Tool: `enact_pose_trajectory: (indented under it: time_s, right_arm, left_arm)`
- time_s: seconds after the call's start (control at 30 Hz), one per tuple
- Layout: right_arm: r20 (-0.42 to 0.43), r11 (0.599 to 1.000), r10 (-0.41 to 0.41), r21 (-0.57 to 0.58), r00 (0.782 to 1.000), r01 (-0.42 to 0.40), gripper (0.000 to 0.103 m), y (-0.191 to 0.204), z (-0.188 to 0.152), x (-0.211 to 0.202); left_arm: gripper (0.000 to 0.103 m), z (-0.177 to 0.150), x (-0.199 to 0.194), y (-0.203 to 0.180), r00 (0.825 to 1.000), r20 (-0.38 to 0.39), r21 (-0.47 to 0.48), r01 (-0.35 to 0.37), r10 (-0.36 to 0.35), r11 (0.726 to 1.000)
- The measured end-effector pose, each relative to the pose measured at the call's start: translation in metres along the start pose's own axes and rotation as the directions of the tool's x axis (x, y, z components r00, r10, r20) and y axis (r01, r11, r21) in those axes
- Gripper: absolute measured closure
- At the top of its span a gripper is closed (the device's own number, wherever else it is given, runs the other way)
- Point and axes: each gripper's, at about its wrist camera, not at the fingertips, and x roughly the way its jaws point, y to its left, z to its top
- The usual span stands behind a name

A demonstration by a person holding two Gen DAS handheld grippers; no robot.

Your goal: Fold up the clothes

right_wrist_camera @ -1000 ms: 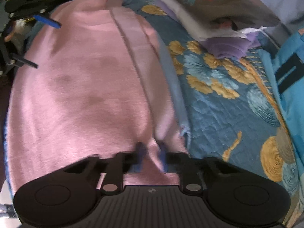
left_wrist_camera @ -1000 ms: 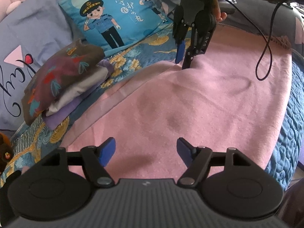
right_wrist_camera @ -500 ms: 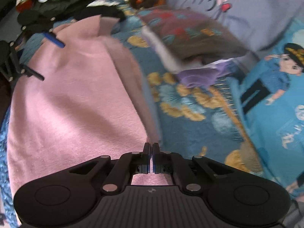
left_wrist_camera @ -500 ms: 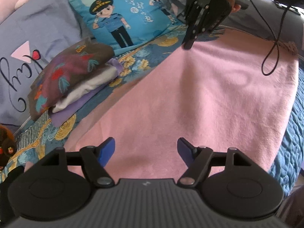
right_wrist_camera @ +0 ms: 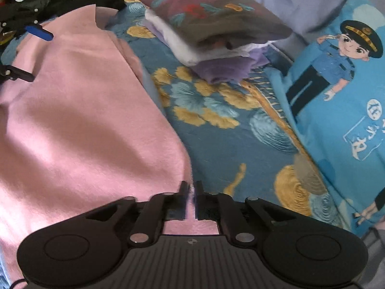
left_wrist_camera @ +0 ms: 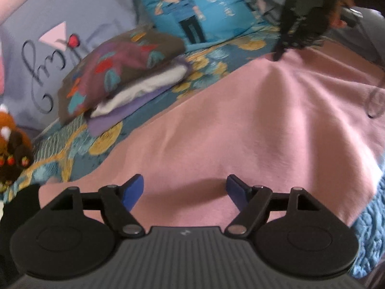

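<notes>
A pink cloth [left_wrist_camera: 240,120] lies spread over the bed. My left gripper [left_wrist_camera: 185,185] hovers over its near edge, blue pads wide apart and the jaws still opening, with nothing pinched between them. At the far corner my right gripper [left_wrist_camera: 276,56] pulls the fabric up into a tent. In the right wrist view, the right gripper [right_wrist_camera: 191,187] is pinched on the edge of the pink cloth [right_wrist_camera: 72,120]; its jaws ease apart a little with the fabric still between them. The left gripper [right_wrist_camera: 42,57] shows open at the cloth's far end.
A stack of folded clothes [left_wrist_camera: 125,72], brown floral on top, sits on the blue floral bedspread [right_wrist_camera: 228,132] beside the cloth. Behind stand a blue cartoon pillow [left_wrist_camera: 192,7] and a lavender cushion [left_wrist_camera: 60,24]. A plush toy [left_wrist_camera: 12,151] lies left, and a cable [left_wrist_camera: 375,101] loops at the right.
The right gripper shut on the cloth's corner and lifted it, so the fabric now tents. The folded strip along that edge has flattened out. My left gripper shifted along the near edge and rolled.
</notes>
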Motion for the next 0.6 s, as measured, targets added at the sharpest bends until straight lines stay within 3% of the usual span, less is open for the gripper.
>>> enact_pose_trajectory:
  time_s: [0.1,0.17,0.3,0.4,0.5,0.6]
  right_arm:
    - [0.071,0.997,-0.069,0.049,0.995,0.065,0.082,0.002,-0.002,-0.014]
    - [0.157,0.982,-0.124,0.162,0.980,0.098,0.080,-0.001,-0.014,-0.037]
    - [0.234,0.902,-0.253,0.407,0.939,0.142,0.075,0.011,-0.063,-0.087]
    - [0.217,0.796,-0.330,0.586,0.919,0.148,0.073,0.041,-0.124,-0.126]
    - [0.148,0.665,-0.369,0.732,0.918,0.149,0.071,0.081,-0.192,-0.159]
    - [0.085,0.536,-0.379,0.832,0.922,0.144,0.070,0.122,-0.254,-0.184]
  left_arm:
    - [0.024,-0.004,-0.011,0.003,1.000,0.010,-0.046,-0.018,0.018,0.999]
    - [0.024,-0.007,-0.028,0.003,0.999,0.031,-0.101,-0.012,0.015,0.995]
    - [0.023,-0.021,-0.061,-0.001,0.997,0.051,-0.282,0.066,-0.053,0.957]
    - [0.023,-0.031,-0.077,-0.021,0.993,0.034,-0.326,0.122,-0.117,0.938]
    - [0.019,-0.035,-0.088,-0.048,0.985,0.003,-0.327,0.165,-0.173,0.930]
    - [0.019,-0.040,-0.090,-0.071,0.957,-0.019,-0.403,0.257,-0.289,0.879]
